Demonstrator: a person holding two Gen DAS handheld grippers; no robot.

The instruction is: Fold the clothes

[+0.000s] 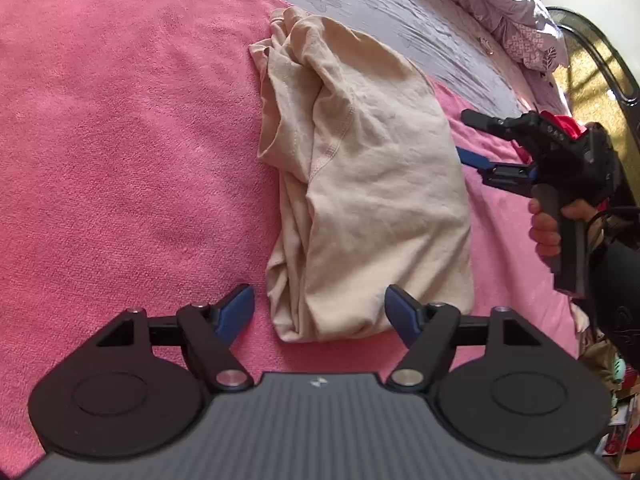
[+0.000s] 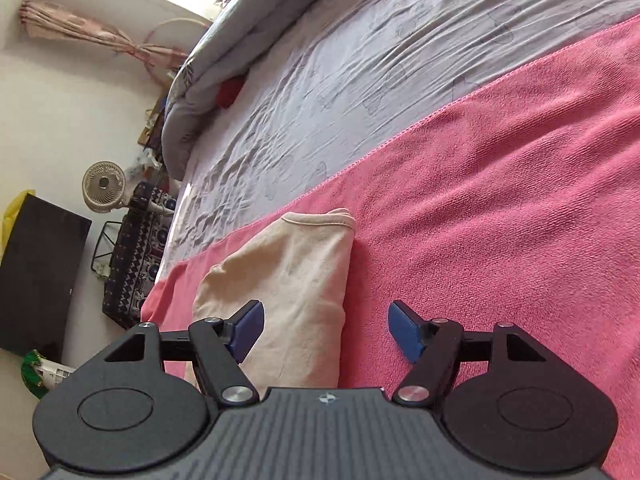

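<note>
1. Shirt (image 1: 360, 184): beige, folded into a long narrow bundle, lying on the pink towel (image 1: 120, 140) spread over the bed (image 1: 400, 8).
2. Left claw (image 1: 319, 312): released, jaws wide and empty, poised at the bundle's near end, no pad touching cloth.
3. Right claw (image 2: 326, 330): released, nothing held; its left finger hangs over the shirt, the right over the towel. In the left view it stands beside the bundle's right edge.
4. Step in hand, as judged: the next fold, end to end. Best done by pinching all layers at one end with both claws, lifting low, and laying edges flush so the loose sleeve folds on the left side stay tucked.
5. Containers: none seen.
</note>
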